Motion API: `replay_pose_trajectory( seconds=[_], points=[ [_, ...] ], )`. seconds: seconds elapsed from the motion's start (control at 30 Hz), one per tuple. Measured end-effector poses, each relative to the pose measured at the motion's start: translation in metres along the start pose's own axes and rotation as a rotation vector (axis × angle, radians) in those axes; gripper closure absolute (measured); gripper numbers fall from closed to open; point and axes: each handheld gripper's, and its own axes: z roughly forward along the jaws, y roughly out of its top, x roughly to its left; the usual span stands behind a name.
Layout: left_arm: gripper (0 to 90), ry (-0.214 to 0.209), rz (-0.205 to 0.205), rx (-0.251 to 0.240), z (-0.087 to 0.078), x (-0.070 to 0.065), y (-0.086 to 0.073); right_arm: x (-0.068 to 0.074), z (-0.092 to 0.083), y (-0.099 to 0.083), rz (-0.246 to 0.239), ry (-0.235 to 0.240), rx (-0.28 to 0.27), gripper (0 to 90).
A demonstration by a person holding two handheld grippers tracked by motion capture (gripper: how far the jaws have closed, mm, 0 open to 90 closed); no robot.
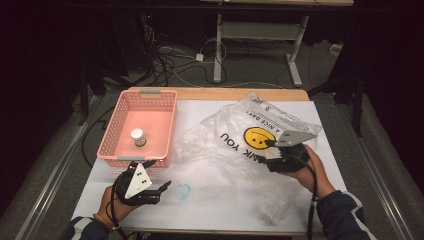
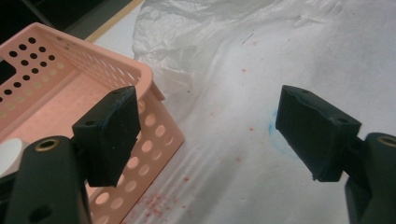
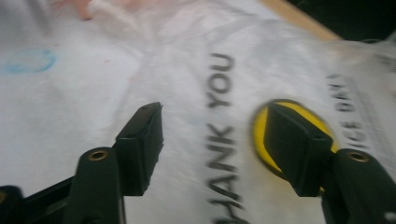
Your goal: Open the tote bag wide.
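Note:
A pink perforated basket [image 1: 150, 93] stands at the table's back left, with a small white-capped jar [image 1: 138, 137] upright inside it. A clear plastic bag [image 1: 235, 125] printed with a yellow smiley face [image 1: 257, 136] and "THANK YOU" lies crumpled across the right half. My left gripper [image 1: 159, 175] hovers just in front of the basket's near right corner [image 2: 154, 88], jaws wide apart and empty [image 2: 208, 102]. My right gripper [image 1: 265, 151] is over the bag beside the smiley, open with nothing between its jaws [image 3: 212, 112]. The bag's lettering [image 3: 222, 135] lies below them.
White paper covers the table [image 1: 210, 200], marked by a faint blue ring [image 1: 183, 191] and reddish specks [image 2: 154, 205]. A wooden edge [image 1: 235, 93] shows at the back. Beyond it are desk legs [image 1: 218, 45] and tangled cables [image 1: 165, 60] on the floor.

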Motion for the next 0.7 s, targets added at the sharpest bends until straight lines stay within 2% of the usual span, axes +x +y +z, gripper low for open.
replay_pose_trajectory(
  seconds=[0.03,0.1,0.17,0.23,0.37,0.4,0.5,0.57,0.6,0.63,0.67,0.7],
  points=[
    [19.8,-0.003,-0.006,0.004,0.001,0.000,0.000,0.005,0.007,0.003,-0.018,0.018,0.014,34.2],
    [18.3,-0.012,-0.010,0.010,0.002,0.000,0.000,0.014,0.019,0.007,-0.022,0.049,0.049,28.0],
    [18.3,-0.016,-0.005,0.015,0.003,-0.001,0.000,0.021,0.031,0.010,-0.027,0.050,0.086,24.5],
    [18.3,-0.016,-0.002,0.015,0.004,-0.002,0.001,0.028,0.042,0.011,-0.056,0.085,0.126,24.5],
    [18.3,-0.014,-0.001,0.017,0.004,-0.002,0.001,0.041,0.059,0.008,-0.133,0.108,0.213,26.1],
    [18.3,-0.013,-0.001,0.018,0.004,-0.002,0.001,0.043,0.063,0.006,-0.140,0.118,0.230,29.0],
    [18.3,-0.011,0.003,0.018,0.003,-0.002,0.001,0.044,0.070,0.000,-0.167,0.079,0.273,44.7],
    [18.3,-0.011,0.003,0.017,0.002,-0.002,0.000,0.044,0.074,-0.003,-0.174,0.076,0.316,55.5],
    [18.3,-0.009,0.003,0.018,0.002,-0.002,0.000,0.043,0.075,-0.004,-0.174,0.067,0.323,60.5],
    [18.3,-0.009,0.004,0.017,0.002,-0.001,0.000,0.041,0.075,-0.005,-0.160,0.079,0.311,70.9],
    [18.3,-0.009,0.003,0.017,0.002,-0.001,0.000,0.041,0.075,-0.005,-0.160,0.079,0.311,70.9],
    [18.4,-0.008,0.003,0.017,0.002,-0.001,0.000,0.040,0.073,-0.004,-0.150,0.082,0.301,75.6]
  ],
)
